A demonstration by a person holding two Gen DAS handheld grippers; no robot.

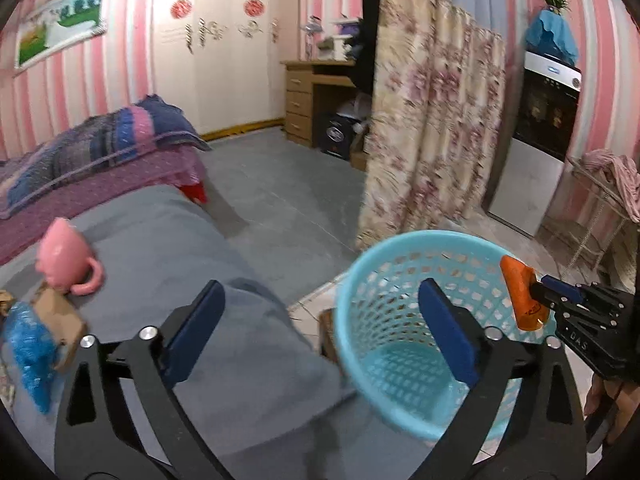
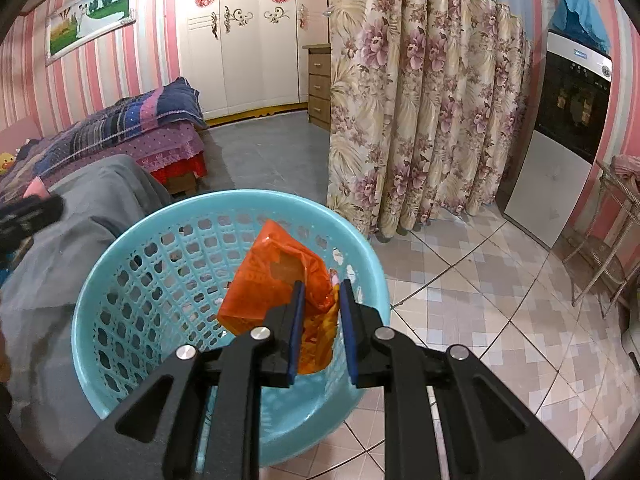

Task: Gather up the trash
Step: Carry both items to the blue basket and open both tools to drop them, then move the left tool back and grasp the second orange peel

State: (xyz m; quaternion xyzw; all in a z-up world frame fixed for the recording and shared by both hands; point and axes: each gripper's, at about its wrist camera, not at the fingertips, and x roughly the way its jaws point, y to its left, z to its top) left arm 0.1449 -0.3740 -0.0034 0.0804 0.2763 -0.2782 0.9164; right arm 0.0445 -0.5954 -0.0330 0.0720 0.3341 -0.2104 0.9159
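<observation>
A crumpled orange wrapper (image 2: 276, 280), glossy and translucent with printed markings, is pinched at its lower edge between the nearly closed right jaws and sticks up and forward past their tips, over the mouth of the basket. The light blue plastic basket (image 2: 120, 280), round with latticed walls, stands upright on the tiled floor just below those jaws; its right wall falls between the wide left jaws, touching neither.

text: "DAS" | on: black body of the right gripper (image 1: 538, 299), left wrist view | other print: orange wrapper (image 2: 276, 280) and white appliance panel (image 2: 580, 56) carry marks too small or blurred to read
</observation>
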